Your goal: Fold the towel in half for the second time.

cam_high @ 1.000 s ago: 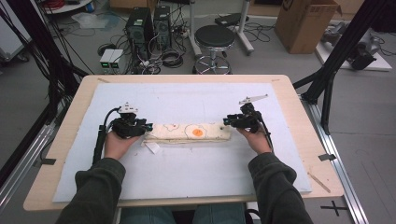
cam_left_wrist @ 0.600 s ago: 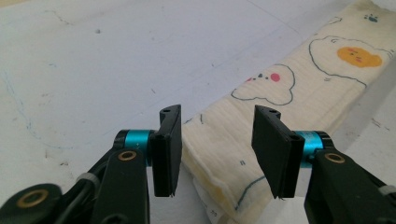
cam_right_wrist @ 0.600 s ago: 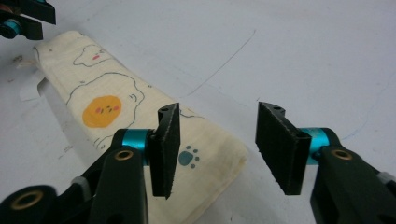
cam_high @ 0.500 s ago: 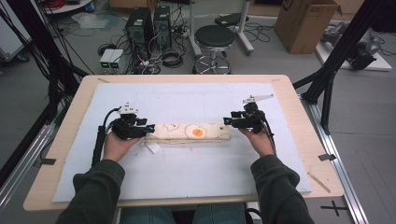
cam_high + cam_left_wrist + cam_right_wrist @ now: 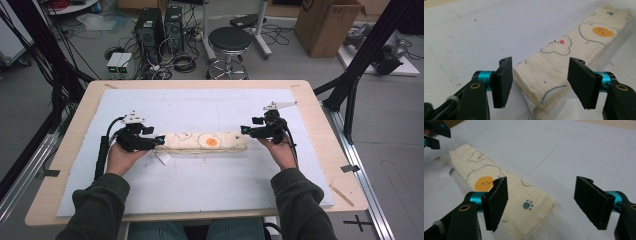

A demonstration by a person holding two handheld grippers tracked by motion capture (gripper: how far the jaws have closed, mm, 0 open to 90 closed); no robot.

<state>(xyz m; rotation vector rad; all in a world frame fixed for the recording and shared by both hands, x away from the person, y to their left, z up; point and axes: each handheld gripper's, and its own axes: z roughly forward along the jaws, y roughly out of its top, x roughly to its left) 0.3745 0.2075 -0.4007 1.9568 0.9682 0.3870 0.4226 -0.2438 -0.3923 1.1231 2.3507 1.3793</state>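
A cream cloth [image 5: 204, 142] printed with cloud shapes and an orange spot lies folded into a long narrow strip across the middle of the white mat. My left gripper [image 5: 159, 141] is at its left end, open, and the cloth's end [image 5: 541, 82] lies on the mat between the jaws. My right gripper [image 5: 243, 130] is open at the right end. There the cloth [image 5: 506, 192] with its paw print lies under the left jaw, and bare mat shows between the jaws.
The white mat [image 5: 200, 105] covers most of the wooden table [image 5: 325, 130]. A small white label [image 5: 163, 158] pokes out beside the cloth's left end. A stool [image 5: 229, 42], computer towers and a cardboard box stand on the floor beyond the table.
The right gripper has shifted slightly to the right, away from the cloth's end. The left gripper and the cloth have stayed in place.
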